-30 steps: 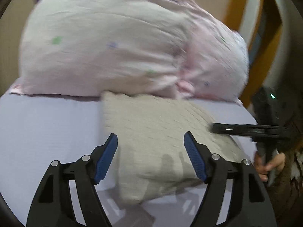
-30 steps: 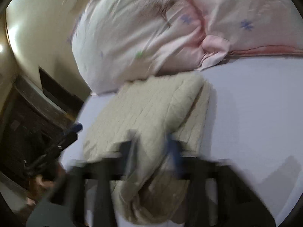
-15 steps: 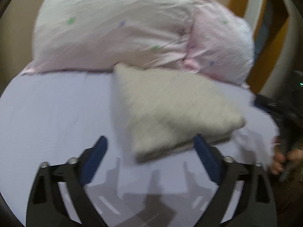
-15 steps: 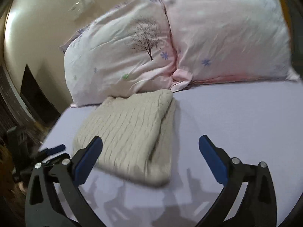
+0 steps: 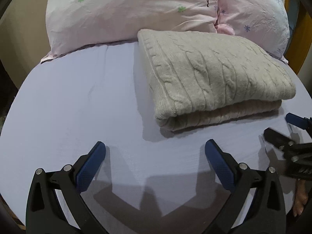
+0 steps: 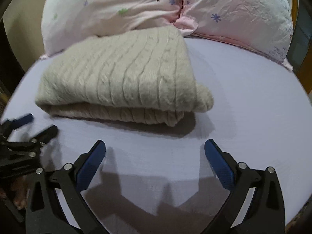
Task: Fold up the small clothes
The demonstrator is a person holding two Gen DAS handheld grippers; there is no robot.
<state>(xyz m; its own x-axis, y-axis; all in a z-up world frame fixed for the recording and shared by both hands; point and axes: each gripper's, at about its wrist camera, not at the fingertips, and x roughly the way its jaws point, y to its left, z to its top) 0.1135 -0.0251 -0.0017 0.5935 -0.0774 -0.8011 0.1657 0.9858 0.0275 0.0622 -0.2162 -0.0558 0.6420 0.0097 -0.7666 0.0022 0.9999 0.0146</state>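
Left wrist view: left gripper [image 5: 155, 148] spread wide, empty, above sheet [image 5: 78, 101]. Folded knit sweater [image 5: 210, 74] lies ahead, touching pillows [image 5: 136, 9].

Right wrist view: right gripper [image 6: 155, 148] spread, empty, near sweater's front edge. Fold looks complete; next probably tidy or fetch another garment.

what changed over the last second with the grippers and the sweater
Both grippers backed away from the folded sweater: the right gripper, shut over it earlier, now open and clear; the left gripper open throughout. The sweater stays folded against the pillows.
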